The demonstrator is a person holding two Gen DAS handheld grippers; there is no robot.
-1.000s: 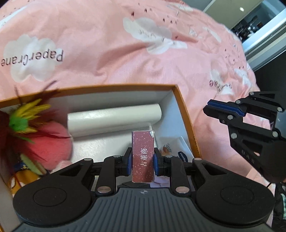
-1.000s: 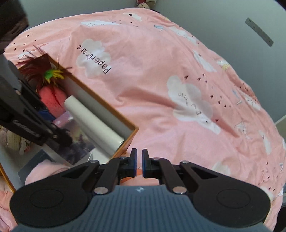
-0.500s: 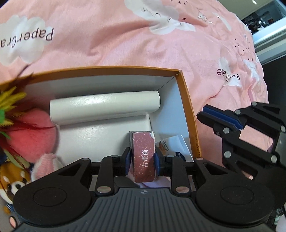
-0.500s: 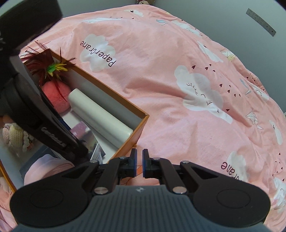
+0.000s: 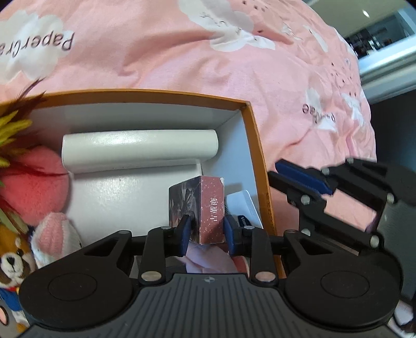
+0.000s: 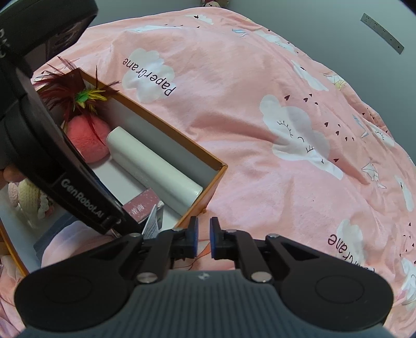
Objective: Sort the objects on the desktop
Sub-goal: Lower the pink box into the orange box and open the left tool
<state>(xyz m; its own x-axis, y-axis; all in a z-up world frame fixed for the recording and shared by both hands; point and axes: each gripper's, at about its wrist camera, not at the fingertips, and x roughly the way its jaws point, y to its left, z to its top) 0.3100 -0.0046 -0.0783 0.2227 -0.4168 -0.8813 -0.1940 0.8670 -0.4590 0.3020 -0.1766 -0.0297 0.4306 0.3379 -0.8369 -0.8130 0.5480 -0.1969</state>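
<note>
Left hand-held gripper (image 5: 205,232), jaws just widened, loosely flanks the maroon box (image 5: 205,208) inside the orange-rimmed box (image 5: 256,145), near its right wall. Right hand-held gripper (image 6: 203,238) slightly parted, empty. Risk: the box, released tilted, may topple onto the white roll (image 5: 140,149).

A: What does the left gripper (image 5: 205,231) look like?
B: Matte black linkage arms, silver screws, blue finger pads, ribbed grey housing; white "GenRobot.AI" lettering.
A: And the right gripper (image 6: 203,238)?
B: The same black build, blue pads, silver screws.

Pink cloud-print bedspread (image 6: 260,117), plain grey wall (image 6: 299,15) behind, daylight
</note>
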